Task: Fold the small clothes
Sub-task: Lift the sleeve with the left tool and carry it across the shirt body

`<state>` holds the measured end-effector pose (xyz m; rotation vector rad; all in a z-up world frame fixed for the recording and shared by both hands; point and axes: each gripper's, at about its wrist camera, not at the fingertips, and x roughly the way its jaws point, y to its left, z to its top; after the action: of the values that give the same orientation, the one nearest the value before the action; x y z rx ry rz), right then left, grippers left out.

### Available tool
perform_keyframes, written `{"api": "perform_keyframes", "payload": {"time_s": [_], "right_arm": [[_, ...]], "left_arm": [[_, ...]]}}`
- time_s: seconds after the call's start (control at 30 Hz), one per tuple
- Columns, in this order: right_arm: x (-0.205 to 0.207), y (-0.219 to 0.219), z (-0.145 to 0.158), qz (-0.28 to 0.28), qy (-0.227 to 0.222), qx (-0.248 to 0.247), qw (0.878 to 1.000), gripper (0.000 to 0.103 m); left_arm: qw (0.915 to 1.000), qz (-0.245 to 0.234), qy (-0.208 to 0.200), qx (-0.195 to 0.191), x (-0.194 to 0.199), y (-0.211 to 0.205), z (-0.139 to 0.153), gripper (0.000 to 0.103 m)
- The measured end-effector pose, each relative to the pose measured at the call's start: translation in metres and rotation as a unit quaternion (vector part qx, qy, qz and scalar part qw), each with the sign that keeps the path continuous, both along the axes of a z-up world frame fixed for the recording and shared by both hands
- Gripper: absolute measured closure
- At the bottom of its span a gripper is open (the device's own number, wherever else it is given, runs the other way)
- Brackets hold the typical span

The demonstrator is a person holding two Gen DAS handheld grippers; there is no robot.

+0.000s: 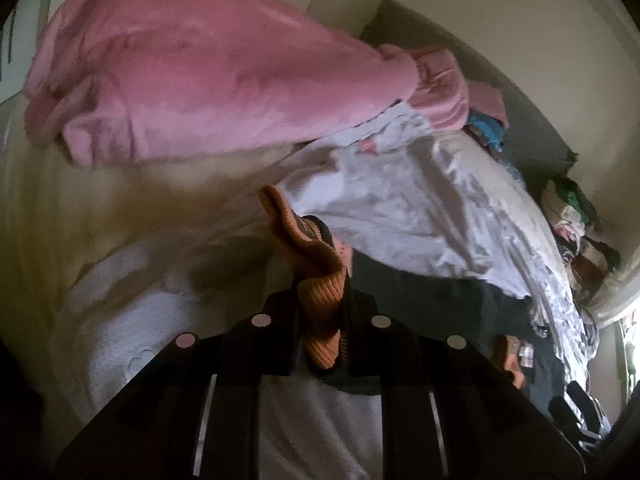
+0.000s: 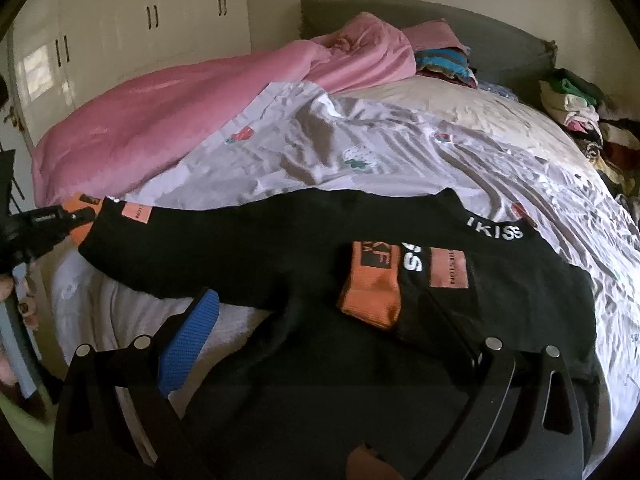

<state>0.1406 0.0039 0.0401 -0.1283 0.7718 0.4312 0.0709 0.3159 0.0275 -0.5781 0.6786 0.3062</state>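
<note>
Left gripper (image 1: 320,312): jaws clenched on the orange cuff (image 1: 316,264) of the black garment (image 2: 320,264).
Right gripper (image 2: 320,344): jaws released, standing wide over the black garment, nothing held.
Garment place: spread across the bed (image 2: 480,128), one sleeve stretched to the left edge.
Risk of slip: only the ribbed cuff pinched; probably pulled out if the sleeve drags.
Risk of bad fold: second cuff (image 2: 370,296) already lying on the body, could bunch.
Around: pink blanket (image 2: 140,120), printed sheet (image 2: 360,152), clothes pile (image 2: 576,112) at the right.
Obstacle: wrinkled sheet under the garment, may be dragged along.
</note>
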Motion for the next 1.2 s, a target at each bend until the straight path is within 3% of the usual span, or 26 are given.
{"api": "perform_keyframes", "payload": {"time_s": [0.6, 1.2], "right_arm": [[-0.009, -0.060, 0.015, -0.045, -0.007, 0.036, 0.998, 0.004], [-0.019, -0.120, 0.018, -0.098, -0.006, 0.062, 0.993, 0.004]], "left_arm": [[0.9951, -0.067, -0.055, 0.046, 0.013, -0.073, 0.065, 0.095], [0.9804, -0.157, -0.100, 0.065, 0.027, -0.157, 0.103, 0.096]]}}
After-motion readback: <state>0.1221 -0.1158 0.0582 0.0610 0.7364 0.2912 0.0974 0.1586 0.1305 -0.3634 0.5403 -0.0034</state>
